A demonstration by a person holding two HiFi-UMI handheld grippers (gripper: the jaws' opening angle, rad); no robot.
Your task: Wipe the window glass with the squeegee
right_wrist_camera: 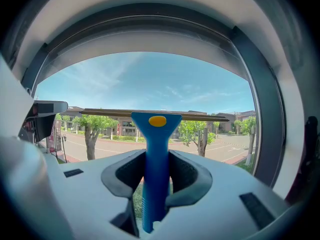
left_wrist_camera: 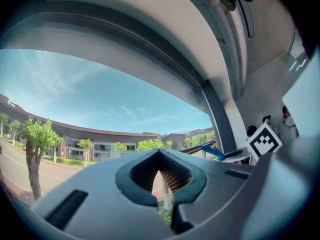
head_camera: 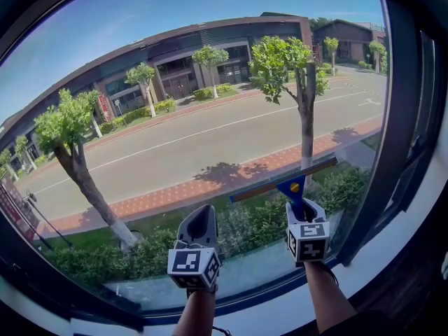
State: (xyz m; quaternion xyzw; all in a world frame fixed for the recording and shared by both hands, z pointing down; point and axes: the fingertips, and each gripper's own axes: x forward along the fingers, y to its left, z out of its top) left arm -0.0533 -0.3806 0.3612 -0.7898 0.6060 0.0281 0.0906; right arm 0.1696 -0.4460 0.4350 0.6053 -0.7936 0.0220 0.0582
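The right gripper [head_camera: 301, 212] is clamped on the blue handle [right_wrist_camera: 156, 174] of the squeegee [head_camera: 290, 184]. The handle stands upright between the jaws, so the pads press its flat sides and the tool probably cannot twist under pressure. The blade [head_camera: 283, 179] runs crosswise above the gripper, low on the right part of the glass [head_camera: 175, 110] and near the dark frame [head_camera: 399, 117]. Its right end sits a little higher than its left. That slant looks like a way to steer water toward one end rather than letting it bead along the whole edge. The blade seems to lie on or just off the pane, but I cannot tell for certain that it touches. The grip sits far down the handle, which gives reach and leaves the head clear of the jaws. The left gripper [head_camera: 199, 226] is raised beside it, apart from the squeegee. Its jaws are drawn together with nothing between them, and only the street shows through the narrow slit. It appears to be parked out of the stroke's way, since the wipe needs one tool only. Both forearms come up over the white sill [head_camera: 266, 317], so the next stroke will likely run across or down this lower band.
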